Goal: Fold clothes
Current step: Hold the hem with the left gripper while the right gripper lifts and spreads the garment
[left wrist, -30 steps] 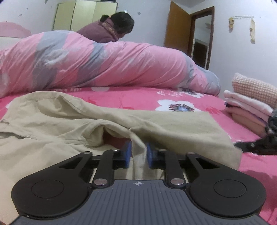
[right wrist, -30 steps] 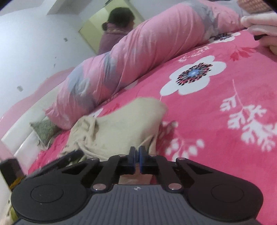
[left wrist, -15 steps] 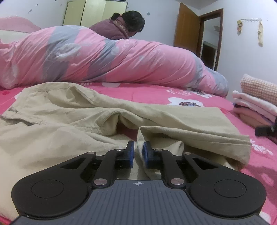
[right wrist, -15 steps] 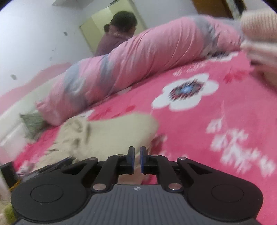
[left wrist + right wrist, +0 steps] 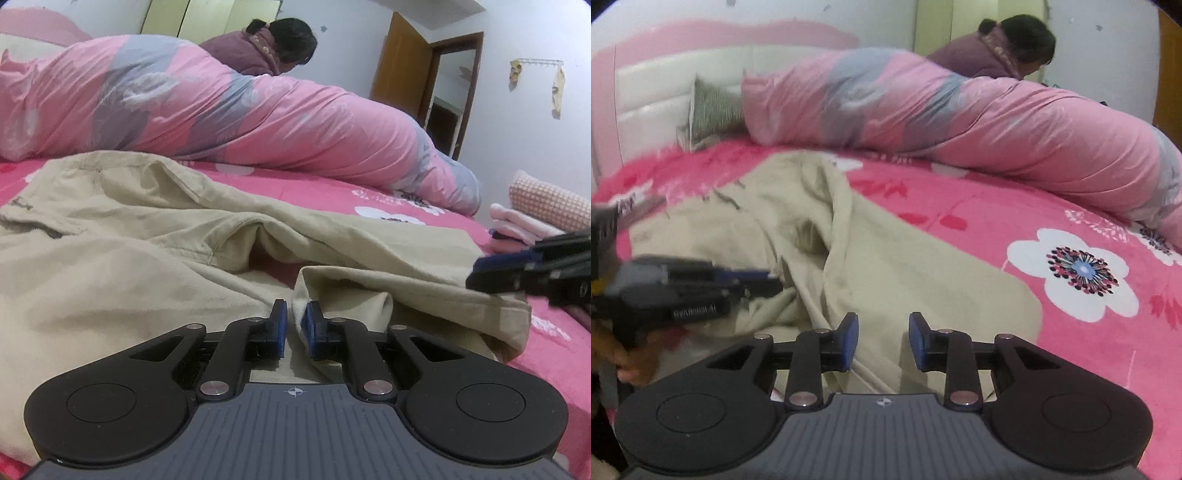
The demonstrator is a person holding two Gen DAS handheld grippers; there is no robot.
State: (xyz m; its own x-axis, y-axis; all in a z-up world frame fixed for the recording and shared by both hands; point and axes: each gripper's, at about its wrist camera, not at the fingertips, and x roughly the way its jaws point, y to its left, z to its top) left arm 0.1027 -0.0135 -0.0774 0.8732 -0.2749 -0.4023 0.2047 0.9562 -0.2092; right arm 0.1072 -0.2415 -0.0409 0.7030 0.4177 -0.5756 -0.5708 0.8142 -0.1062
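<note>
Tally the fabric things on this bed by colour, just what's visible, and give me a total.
Beige: 1, the trousers
Pink and grey: 1, the rolled quilt
Pink: 1 stack of folded clothes, pieces too hidden to count
Grey-green: 1, the pillow
Total: 4

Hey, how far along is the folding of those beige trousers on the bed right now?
Done: folded clothes are stacked at the bed's edge. In hand: the left gripper is pinching a hem of the beige trousers, while the right gripper is opening with no cloth pinched. Left: the trousers lie rumpled across the pink bedspread, not yet flattened or folded.
</note>
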